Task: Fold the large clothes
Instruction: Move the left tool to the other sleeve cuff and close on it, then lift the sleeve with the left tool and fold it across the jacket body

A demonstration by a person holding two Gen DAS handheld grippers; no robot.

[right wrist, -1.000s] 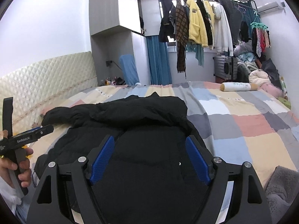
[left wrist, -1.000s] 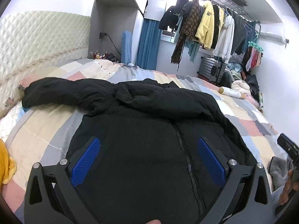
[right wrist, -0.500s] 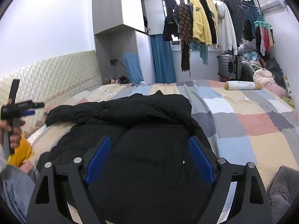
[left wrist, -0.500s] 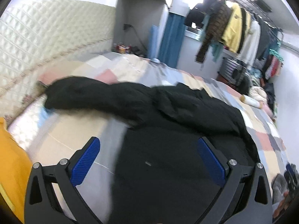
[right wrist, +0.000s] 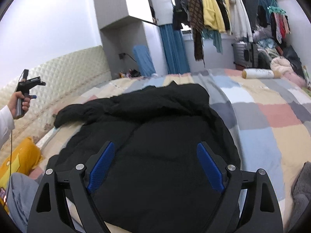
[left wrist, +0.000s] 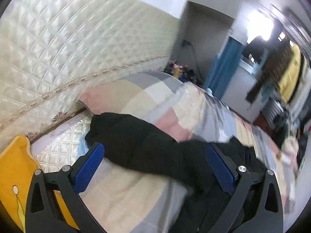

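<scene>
A large black puffer jacket (right wrist: 155,145) lies front up on the patchwork bed. Its left sleeve (left wrist: 140,143) stretches out toward the headboard. My left gripper (left wrist: 153,165) is open and empty, hovering above that sleeve. It also shows in the right wrist view (right wrist: 29,85), held up at the far left. My right gripper (right wrist: 155,167) is open and empty above the jacket's lower body.
A quilted cream headboard (left wrist: 68,48) borders the bed on the left. A yellow cushion (left wrist: 13,167) lies by the near left edge. A clothes rack (right wrist: 223,5) hangs at the back. A white roll (right wrist: 258,73) lies on the far right of the bed (right wrist: 272,126).
My left gripper has swung left from over the jacket's front to above the outstretched sleeve near the headboard. My right gripper has barely moved. Both stay open.
</scene>
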